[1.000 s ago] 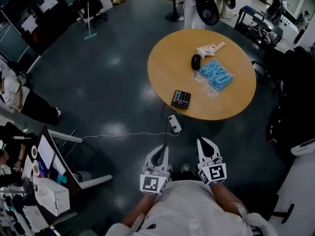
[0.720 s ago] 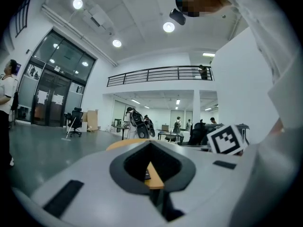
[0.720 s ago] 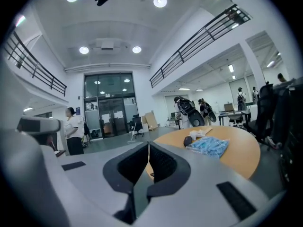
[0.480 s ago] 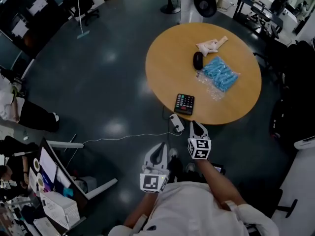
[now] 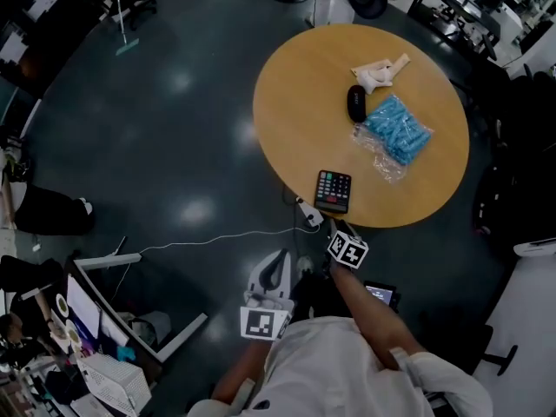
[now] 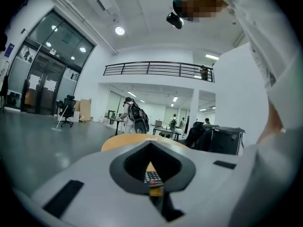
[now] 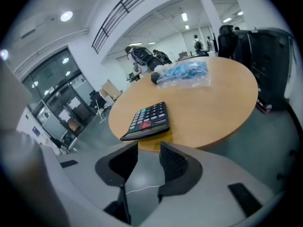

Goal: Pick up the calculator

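Observation:
The black calculator (image 5: 334, 191) with coloured keys lies near the front edge of the round wooden table (image 5: 295, 102). My right gripper (image 5: 336, 228) reaches toward it from just below the table's edge. In the right gripper view the calculator (image 7: 147, 121) sits just beyond the fingertips, and the right gripper (image 7: 148, 150) has its jaws opening with nothing between them. My left gripper (image 5: 278, 263) hangs lower and to the left, over the floor, and is shut. Through the gap in the left gripper (image 6: 151, 143) the calculator (image 6: 152, 177) shows small and far off.
On the table behind the calculator lie a black mouse (image 5: 356, 103), a clear bag of blue pieces (image 5: 398, 130) and a white object (image 5: 379, 72). A power strip (image 5: 310, 213) and white cable (image 5: 217, 240) lie on the floor. Dark chairs (image 5: 521, 146) stand at the right.
My right gripper has swung forward from beside the left one to the table's edge below the calculator, rolling as it went. The left gripper has shifted forward a little. The table appears closer.

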